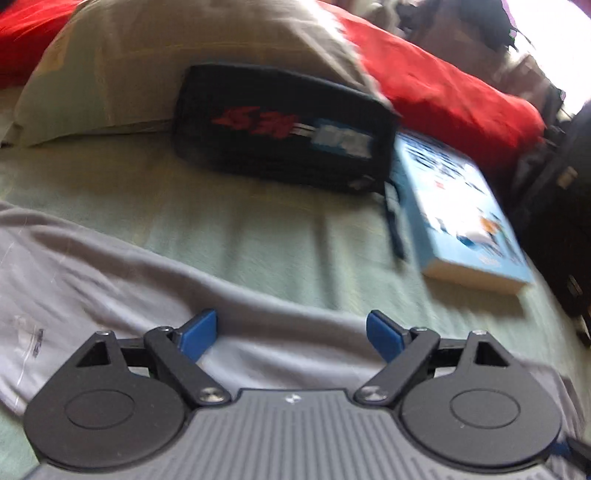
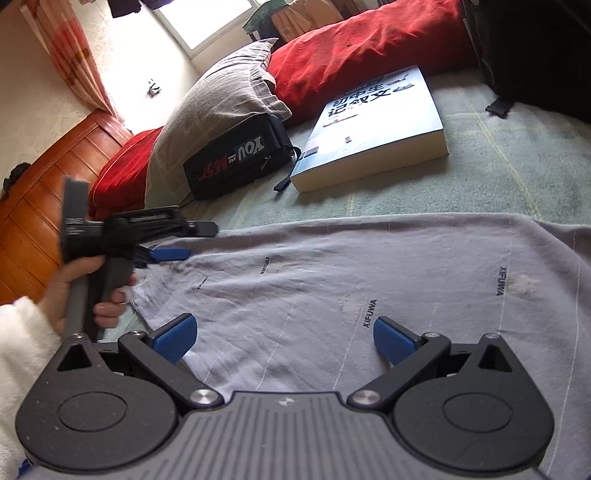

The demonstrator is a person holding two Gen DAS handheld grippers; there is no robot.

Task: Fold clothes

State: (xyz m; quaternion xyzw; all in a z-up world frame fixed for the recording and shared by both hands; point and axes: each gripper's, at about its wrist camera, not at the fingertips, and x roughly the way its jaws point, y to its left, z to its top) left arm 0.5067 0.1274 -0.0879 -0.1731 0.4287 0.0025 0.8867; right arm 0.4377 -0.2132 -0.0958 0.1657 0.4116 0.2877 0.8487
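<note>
Tongs fill the bottom of both wrist views, each pair released with its blue pads spread wide and nothing between them. In the right wrist view the right tongs hang over a grey shirt that lies spread flat on the bed, filling the lower and middle right of the frame; small dark lettering dots the cloth. At the middle left of that view a hand with a white fluffy sleeve grips the handle of the left tongs, seen from the side, their tips at the shirt's upper left edge; whether they touch the cloth I cannot tell. In the left wrist view, which is blurred, the left tongs sit low in the frame above a rumpled fold of the shirt, which runs across the lower half. Beyond the shirt is bare pale green sheet. Further up lie a black pouch with red and white lettering, and just right of it a thick blue book, the two nearly touching. The pouch leans against a beige pillow, and a red cushion lies behind the book in the upper right. At the far upper left are a wooden headboard, a pink curtain and a bright window.
</note>
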